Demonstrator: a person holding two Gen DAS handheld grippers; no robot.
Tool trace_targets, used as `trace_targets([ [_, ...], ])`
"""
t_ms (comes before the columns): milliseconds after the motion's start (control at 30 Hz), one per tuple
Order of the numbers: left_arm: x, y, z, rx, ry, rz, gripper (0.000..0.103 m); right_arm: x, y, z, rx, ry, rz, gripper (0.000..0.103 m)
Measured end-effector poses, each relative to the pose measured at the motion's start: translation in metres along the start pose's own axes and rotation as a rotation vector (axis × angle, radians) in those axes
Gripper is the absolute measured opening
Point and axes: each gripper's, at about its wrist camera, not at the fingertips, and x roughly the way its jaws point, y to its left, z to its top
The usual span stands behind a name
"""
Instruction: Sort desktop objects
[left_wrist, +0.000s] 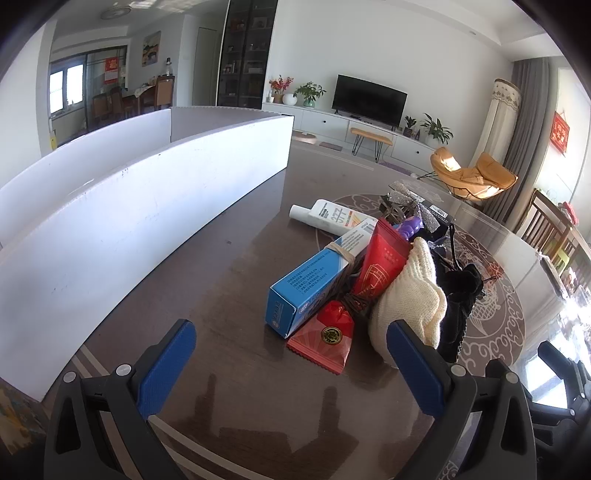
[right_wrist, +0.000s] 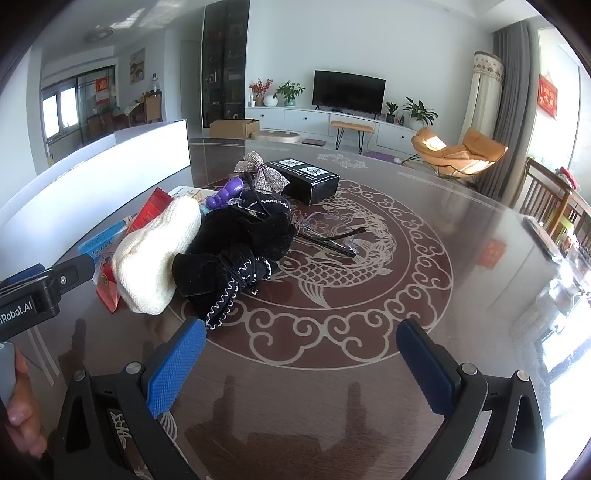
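Where cream knit cloth (right_wrist: 155, 254) overlaps, red packet (right_wrist: 109, 286) half hidden.

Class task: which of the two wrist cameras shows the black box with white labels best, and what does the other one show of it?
The right wrist view: the black box stands unobstructed, labels up. In the left wrist view only a corner shows behind the silver bow.

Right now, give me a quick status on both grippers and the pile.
Left gripper and right gripper: jaws wide, nothing held. Pile unsorted: blue box, cream knit, black fabric heaped together. White bin left of pile, path clear.
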Motion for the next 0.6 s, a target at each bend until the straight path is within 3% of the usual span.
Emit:
trace_targets([
  [600,0.0004,0.0004,-0.0002,0.003,0.001,0.003,0.103,0.0030,0.0038,-0.0004,-0.023,0.023,-0.001,0.103],
])
